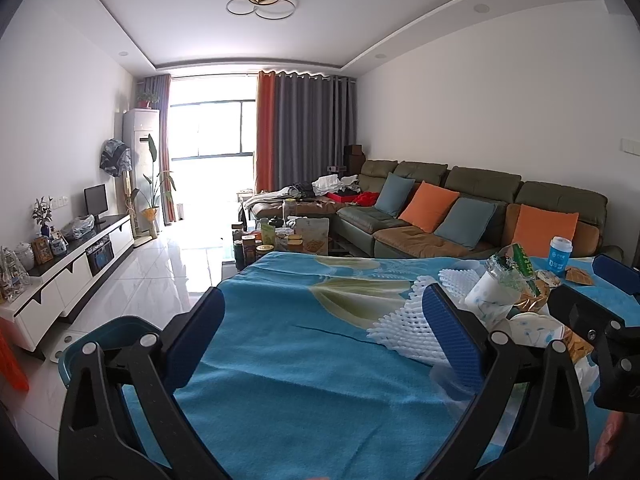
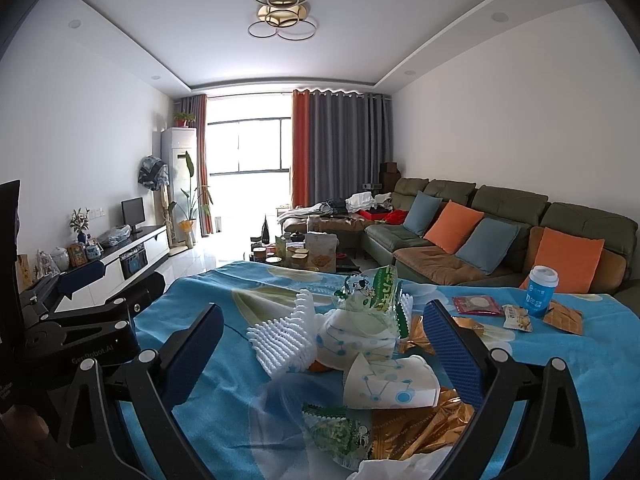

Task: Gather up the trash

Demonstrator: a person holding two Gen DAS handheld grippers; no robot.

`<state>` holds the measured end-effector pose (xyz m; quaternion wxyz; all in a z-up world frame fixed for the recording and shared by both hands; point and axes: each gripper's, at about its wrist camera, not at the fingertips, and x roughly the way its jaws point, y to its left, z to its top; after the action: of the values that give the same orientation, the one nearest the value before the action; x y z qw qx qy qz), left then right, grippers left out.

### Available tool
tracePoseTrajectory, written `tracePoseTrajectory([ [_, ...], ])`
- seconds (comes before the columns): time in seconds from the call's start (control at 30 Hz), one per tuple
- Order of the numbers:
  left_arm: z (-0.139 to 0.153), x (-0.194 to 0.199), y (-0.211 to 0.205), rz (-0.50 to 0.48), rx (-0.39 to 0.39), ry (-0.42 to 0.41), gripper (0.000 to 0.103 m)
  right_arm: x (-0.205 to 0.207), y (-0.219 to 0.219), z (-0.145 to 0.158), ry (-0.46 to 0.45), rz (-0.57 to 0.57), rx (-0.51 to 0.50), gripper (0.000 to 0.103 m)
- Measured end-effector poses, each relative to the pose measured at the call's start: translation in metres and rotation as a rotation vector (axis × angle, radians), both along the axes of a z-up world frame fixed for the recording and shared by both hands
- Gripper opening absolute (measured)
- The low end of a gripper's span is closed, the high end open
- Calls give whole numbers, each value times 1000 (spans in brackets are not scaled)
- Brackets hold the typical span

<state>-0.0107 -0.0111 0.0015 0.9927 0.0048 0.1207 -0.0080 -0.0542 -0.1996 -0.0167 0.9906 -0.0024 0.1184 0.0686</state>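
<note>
Table covered with a blue floral cloth (image 1: 304, 360). Left tongs (image 1: 332, 328) spread wide, nothing between the pads, low over a bare stretch of cloth near the table's left edge; a teal bin (image 1: 116, 336) shows just beyond that edge. Right tongs (image 2: 324, 344) also spread wide, gripping nothing, framing the trash pile at the table's middle. Pile contents: white foam net sleeve (image 2: 280, 340) on its left side, touching a crumpled paper cup (image 2: 356, 340) with blue dot-and-line print; a green-and-white snack wrapper (image 2: 380, 290) stands on top at the far side; a flattened paper cup (image 2: 392, 384) lies nearer; gold foil wrappers (image 2: 416, 428) and a second green wrapper (image 2: 340, 436) sit closest to the camera. Toward the table's far right corner, apart from the pile: upright blue cup with white lid (image 2: 540, 292), red packet (image 2: 476, 304), small snack packet (image 2: 518, 318), orange-brown wrapper (image 2: 564, 318). Sofa (image 2: 500, 216) with orange and blue cushions behind the table.
</note>
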Motion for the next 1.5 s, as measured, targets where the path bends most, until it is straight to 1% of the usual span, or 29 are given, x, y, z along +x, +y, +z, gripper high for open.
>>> tracePoseTrajectory([
  [0.33,1,1,-3,-6,0,4,97,2,0,-1,3,3,4,96],
  [0.57,-1,9,-3,-30,-10,34,97,8,-5,-1,17,-1,7,96],
  [0.7,-5,23,-3,-90,-43,91,97,15,-13,-1,39,-12,15,96],
  [0.8,-8,40,-7,-170,-70,167,97,25,-22,-2,81,-25,27,96],
  [0.83,-11,45,-8,-181,-74,191,97,28,-25,-3,92,-26,32,96],
  [0.9,-16,58,-15,-219,-71,244,97,38,-30,-3,129,-20,44,96],
  [0.97,-21,67,-25,-259,-46,279,97,47,-34,-3,154,-10,50,96],
  [1.03,-26,73,-35,-290,-14,295,97,56,-37,-3,181,-3,51,92],
  [1.13,-32,77,-52,-369,27,322,97,71,-40,-4,222,14,61,83],
  [1.2,-38,83,-63,-401,51,353,97,80,-42,-5,248,28,78,76],
  [1.27,-44,89,-70,-414,66,387,92,86,-43,-6,266,37,90,72],
  [1.3,-47,95,-73,-424,67,425,84,89,-44,-7,272,39,94,69],
  [1.33,-50,100,-75,-432,65,454,79,91,-45,-8,276,42,96,69],
  [1.37,-53,105,-75,-436,60,477,78,91,-45,-8,281,46,101,67],
  [1.43,-57,113,-77,-438,55,510,67,96,-47,-10,295,55,117,64],
  [1.47,-60,116,-77,-442,50,523,64,97,-48,-11,303,58,126,58],
  [1.5,-63,119,-77,-447,36,542,57,99,-50,-12,310,63,133,50],
])
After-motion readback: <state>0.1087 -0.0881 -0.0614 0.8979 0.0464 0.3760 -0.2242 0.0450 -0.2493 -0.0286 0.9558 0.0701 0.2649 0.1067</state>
